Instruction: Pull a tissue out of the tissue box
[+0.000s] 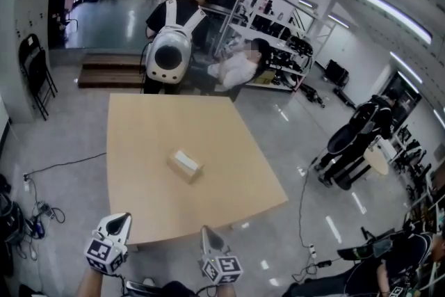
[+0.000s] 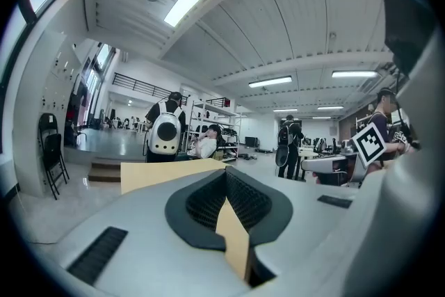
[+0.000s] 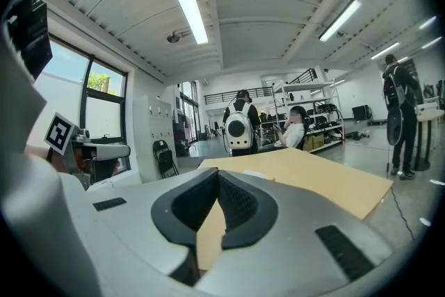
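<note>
Left gripper [image 1: 121, 219] and right gripper [image 1: 209, 230] are clenched empty, with the tissue box [image 1: 184, 165] well ahead of both on the table [image 1: 149, 123].

Seen from above by the head camera, tilted steeply down from the near edge, the table [image 1: 153, 129] fills mid-frame, with the left gripper [image 1: 122, 219] and right gripper [image 1: 208, 233] at the bottom. Each gripper camera is carried close behind its own jaws and aimed almost level across the table. The far shelving [image 1: 278, 45] and a person with a white backpack [image 1: 170, 55] are shared by all three views.
</note>
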{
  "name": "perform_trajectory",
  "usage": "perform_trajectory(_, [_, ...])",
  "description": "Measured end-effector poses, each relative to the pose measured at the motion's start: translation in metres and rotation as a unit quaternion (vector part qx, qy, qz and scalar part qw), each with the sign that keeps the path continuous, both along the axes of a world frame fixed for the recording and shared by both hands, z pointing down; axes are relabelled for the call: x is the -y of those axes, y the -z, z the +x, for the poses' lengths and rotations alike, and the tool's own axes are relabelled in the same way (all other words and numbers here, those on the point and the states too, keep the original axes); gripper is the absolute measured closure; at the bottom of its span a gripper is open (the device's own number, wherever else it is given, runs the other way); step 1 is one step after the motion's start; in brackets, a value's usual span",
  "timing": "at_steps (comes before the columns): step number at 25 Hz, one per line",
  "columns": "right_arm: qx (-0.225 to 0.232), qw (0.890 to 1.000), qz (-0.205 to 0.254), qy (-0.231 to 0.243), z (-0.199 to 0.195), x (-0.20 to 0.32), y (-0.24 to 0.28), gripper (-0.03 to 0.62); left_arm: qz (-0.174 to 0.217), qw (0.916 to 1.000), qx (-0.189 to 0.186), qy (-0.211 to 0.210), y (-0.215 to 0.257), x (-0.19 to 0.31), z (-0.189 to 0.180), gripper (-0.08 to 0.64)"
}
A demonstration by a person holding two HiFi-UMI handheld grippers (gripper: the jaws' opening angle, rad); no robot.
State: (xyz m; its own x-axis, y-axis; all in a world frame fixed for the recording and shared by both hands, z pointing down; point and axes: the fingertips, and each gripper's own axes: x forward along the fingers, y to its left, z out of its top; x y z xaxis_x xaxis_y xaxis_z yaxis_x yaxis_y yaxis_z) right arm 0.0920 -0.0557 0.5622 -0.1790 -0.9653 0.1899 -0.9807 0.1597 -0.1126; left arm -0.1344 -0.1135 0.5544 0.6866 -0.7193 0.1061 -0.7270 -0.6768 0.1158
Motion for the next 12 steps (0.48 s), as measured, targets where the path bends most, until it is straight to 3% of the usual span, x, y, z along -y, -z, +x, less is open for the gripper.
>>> perform_trajectory(12, [0.004,1.0,0.007,-0.001,0.026,0.035,-0.004,0.581,-0.012,0.9999,-0.01,-0.001,0.003,0.034,0.027,0.552])
